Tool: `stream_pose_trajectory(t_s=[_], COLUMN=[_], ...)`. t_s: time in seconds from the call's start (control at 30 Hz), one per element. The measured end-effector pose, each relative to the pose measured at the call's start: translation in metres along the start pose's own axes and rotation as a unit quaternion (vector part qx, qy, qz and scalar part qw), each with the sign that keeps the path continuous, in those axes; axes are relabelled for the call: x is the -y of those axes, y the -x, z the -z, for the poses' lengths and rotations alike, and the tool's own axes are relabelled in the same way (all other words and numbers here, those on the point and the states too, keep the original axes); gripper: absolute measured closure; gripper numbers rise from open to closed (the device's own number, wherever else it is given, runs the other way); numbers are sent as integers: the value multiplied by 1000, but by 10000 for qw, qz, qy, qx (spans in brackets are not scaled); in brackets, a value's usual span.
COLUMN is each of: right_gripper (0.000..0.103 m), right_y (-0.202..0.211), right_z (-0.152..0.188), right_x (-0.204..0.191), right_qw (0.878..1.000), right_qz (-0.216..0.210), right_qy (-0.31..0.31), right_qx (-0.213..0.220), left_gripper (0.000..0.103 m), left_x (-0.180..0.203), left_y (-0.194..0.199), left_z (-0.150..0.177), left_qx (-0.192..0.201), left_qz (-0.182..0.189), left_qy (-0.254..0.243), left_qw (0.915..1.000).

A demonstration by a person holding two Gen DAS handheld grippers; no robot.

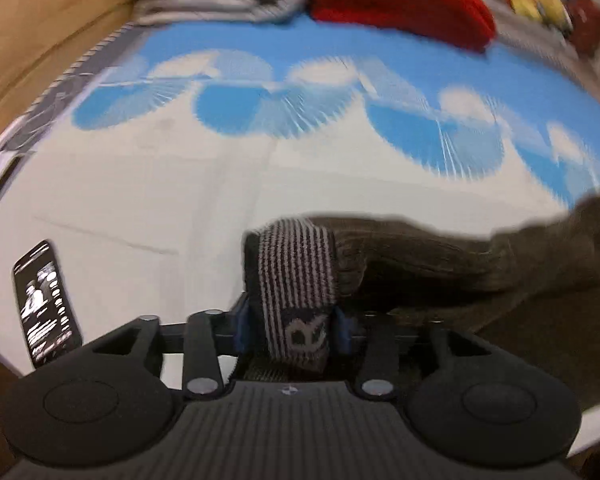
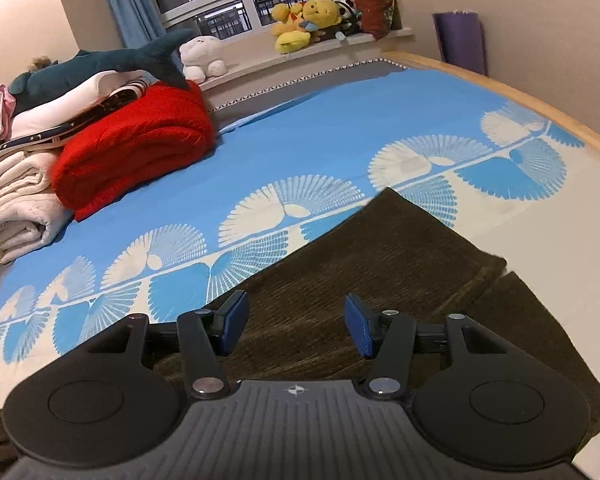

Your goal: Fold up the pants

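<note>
Closed tight, the left gripper (image 1: 291, 322) pinches the striped waistband (image 1: 296, 276) marked "R". Wide open, the right gripper (image 2: 296, 326) hovers over the brown pants (image 2: 384, 264) near the bed's (image 2: 340, 128) front edge.

Left view blurred; pants (image 1: 480, 264) run off its right edge

Around one blue-and-white patterned bedsheet (image 2: 300, 128) are one dark olive corduroy pants (image 2: 380, 248), one folded red knit blanket (image 2: 136, 152), one black smartphone (image 1: 46, 304) and two black two-finger grippers (image 1: 292, 324) (image 2: 296, 326).
</note>
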State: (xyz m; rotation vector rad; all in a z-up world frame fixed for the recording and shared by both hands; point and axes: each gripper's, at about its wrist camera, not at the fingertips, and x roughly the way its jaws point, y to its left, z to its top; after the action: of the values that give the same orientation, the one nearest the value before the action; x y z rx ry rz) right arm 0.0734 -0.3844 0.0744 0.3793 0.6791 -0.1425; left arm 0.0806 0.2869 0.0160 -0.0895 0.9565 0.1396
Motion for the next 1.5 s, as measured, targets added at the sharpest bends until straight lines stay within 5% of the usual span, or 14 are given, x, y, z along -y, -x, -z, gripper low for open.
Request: stream_pose_trajectory(t_s=[0.1, 0.23, 0.37, 0.43, 0.5, 0.63, 0.7, 0.83, 0.87, 1.03, 1.5], right_gripper=[48, 48, 48, 48, 48, 48, 48, 48, 48, 48, 46], right_y=[-2, -6, -12, -18, -23, -41, -53, -82, -92, -146, -275], right_z=[-1, -2, -3, -5, -6, -9, -9, -14, -15, -20, -23], right_x=[9, 11, 5, 1, -1, -5, -11, -23, -26, -40, -36], right_qw=[9995, 9990, 9994, 9995, 9993, 9974, 9961, 9934, 9924, 9872, 9816], right_qz=[-85, -94, -124, -143, -180, -348, -428, -539, -553, -579, 349], right_qy=[-290, -409, -295, -213, -210, -448, -552, -723, -793, -1090, -1520], right_qx=[-111, -130, -161, -192, -232, -441, -544, -704, -763, -1012, -1104], left_gripper=[48, 50, 48, 42, 24, 29, 36, 85, 88, 90, 89], left_x=[-18, -27, -12, -4, -2, -10, -13, -12, -13, 0, 36], left_y=[22, 27, 0, -15, -27, -52, -60, -65, -67, -63, -64], left_z=[-4, -13, -23, -26, -30, -24, -24, -24, -23, -32, -43], left_qx=[411, 534, -227, -657, -763, -1086, -1179, -1302, -1313, -1320, -1275], left_qz=[269, 1350, 2458, 2724, 2463, 1766, 1353, 674, 599, 299, -89], left_qy=[764, 1791, 2276, 2677, 3121, 4209, 4453, 4360, 4270, 3538, 2360], left_qw=[9959, 9731, 9420, 9218, 9144, 8831, 8772, 8879, 8926, 9255, 9633])
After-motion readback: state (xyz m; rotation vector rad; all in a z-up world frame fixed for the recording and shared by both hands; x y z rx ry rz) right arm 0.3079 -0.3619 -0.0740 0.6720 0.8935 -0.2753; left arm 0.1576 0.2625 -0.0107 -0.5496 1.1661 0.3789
